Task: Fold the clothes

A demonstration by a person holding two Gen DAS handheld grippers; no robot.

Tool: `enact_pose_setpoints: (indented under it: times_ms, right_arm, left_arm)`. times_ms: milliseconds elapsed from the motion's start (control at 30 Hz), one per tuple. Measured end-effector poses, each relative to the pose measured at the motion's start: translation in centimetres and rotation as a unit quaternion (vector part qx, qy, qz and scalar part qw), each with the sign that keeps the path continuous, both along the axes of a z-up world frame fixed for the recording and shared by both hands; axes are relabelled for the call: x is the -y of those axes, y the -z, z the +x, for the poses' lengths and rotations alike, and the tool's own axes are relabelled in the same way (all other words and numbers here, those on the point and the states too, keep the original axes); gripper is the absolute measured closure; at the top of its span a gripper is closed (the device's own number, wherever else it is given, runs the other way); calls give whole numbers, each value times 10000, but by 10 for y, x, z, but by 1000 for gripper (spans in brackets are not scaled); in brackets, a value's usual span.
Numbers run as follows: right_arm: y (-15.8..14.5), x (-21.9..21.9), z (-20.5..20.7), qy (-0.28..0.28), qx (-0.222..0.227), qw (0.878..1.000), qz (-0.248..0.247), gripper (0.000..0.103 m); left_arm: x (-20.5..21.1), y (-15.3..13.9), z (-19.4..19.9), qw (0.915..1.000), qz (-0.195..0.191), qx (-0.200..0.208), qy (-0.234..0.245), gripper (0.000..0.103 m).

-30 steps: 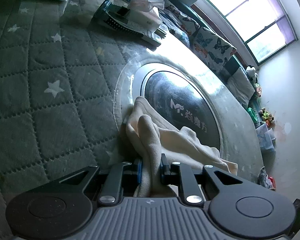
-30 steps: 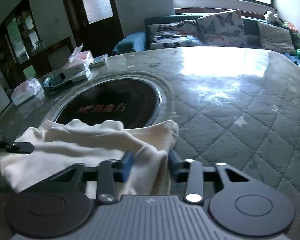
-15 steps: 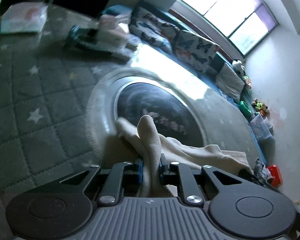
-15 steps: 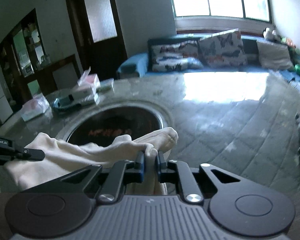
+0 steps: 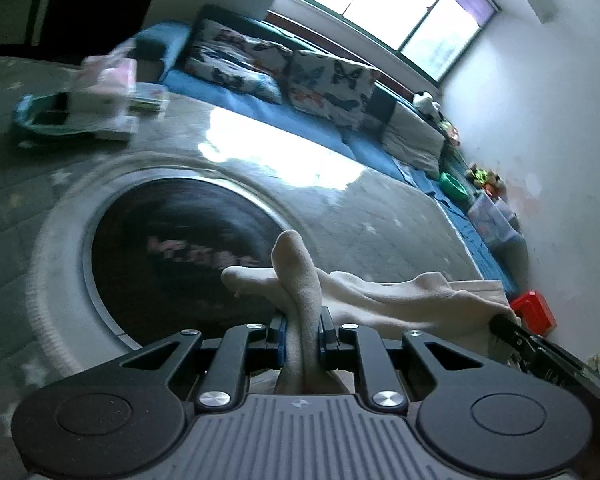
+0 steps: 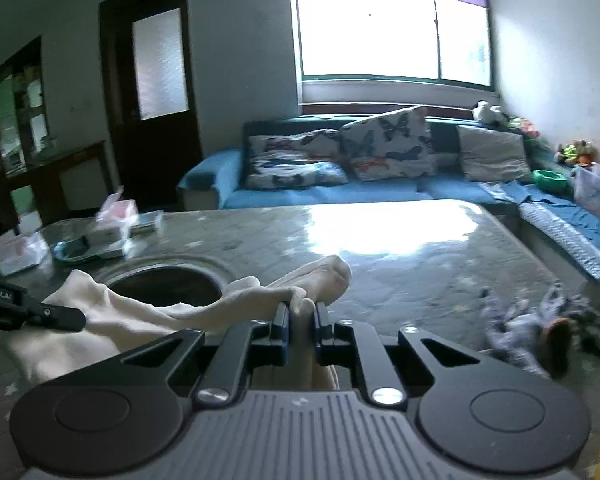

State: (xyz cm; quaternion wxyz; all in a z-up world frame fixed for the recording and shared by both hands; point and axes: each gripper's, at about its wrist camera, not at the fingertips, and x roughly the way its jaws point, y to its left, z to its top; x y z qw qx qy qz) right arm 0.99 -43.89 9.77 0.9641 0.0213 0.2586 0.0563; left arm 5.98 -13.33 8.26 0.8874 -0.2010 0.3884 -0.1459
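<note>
- The left gripper [image 5: 302,334] is clenched on a bunched fold of the cream garment [image 5: 384,296], which sticks up between its fingers [image 5: 281,338].
- The right gripper [image 6: 301,330] has just been closing and now pinches another fold of the same garment [image 6: 140,312].
- The garment hangs stretched between both grippers, above the quilted bench [image 6: 400,280], near its dark round inset [image 5: 172,248].
- A grey crumpled cloth [image 6: 540,324] lies right of the inset.

left tool [image 5: 302,330] clamped, right tool [image 6: 301,330] clamped
</note>
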Motion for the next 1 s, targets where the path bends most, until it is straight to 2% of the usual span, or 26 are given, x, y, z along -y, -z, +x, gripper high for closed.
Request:
enact_pose_setpoints:
  times_ms: [200, 433, 633, 1000]
  right_arm:
    - [1, 33, 8, 351, -28, 9993, -91, 93]
    - [21, 65, 17, 727, -294, 9968, -153, 93]
    - [43, 81, 21, 932, -569, 9937, -248, 93]
    - [56, 85, 25, 991, -731, 9915, -427, 93]
  left_arm:
    - [41, 7, 23, 9996, 94, -86, 258, 87]
    - [79, 26, 40, 9978, 272, -251, 550, 87]
    - [97, 38, 43, 9954, 510, -354, 730, 87]
    - [108, 47, 39, 9913, 899, -414, 868, 87]
